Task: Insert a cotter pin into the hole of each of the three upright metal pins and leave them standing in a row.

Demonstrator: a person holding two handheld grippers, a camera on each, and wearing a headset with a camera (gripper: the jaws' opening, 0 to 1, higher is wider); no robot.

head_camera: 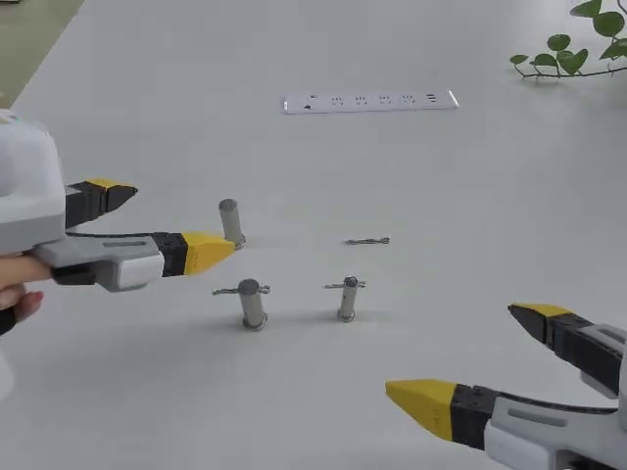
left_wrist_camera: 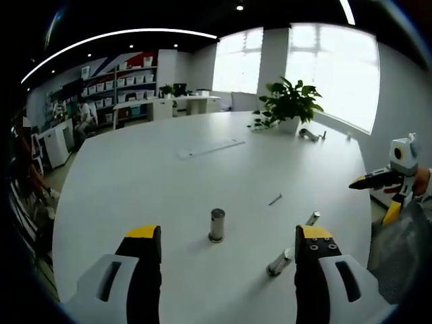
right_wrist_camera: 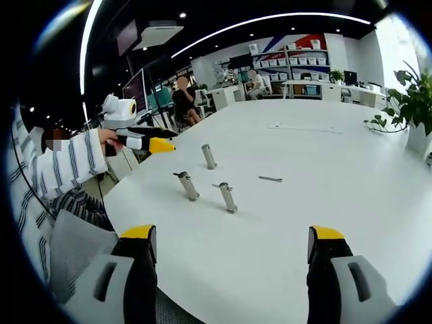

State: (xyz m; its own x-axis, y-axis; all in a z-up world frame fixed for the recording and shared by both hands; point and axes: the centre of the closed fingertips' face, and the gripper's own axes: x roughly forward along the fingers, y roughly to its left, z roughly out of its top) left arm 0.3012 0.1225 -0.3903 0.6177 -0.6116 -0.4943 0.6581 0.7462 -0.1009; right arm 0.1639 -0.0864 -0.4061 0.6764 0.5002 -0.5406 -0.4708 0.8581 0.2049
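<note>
Three upright metal pins stand on the white table. The far pin has nothing through it. The near-left pin and the near-right pin each carry a cotter pin through the top. A loose cotter pin lies flat to the right of the far pin. My left gripper is open, just left of the far pin. My right gripper is open near the table's front right.
A white power strip lies further back on the table. A leafy plant sits at the far right. A person in a striped sleeve holds the left gripper.
</note>
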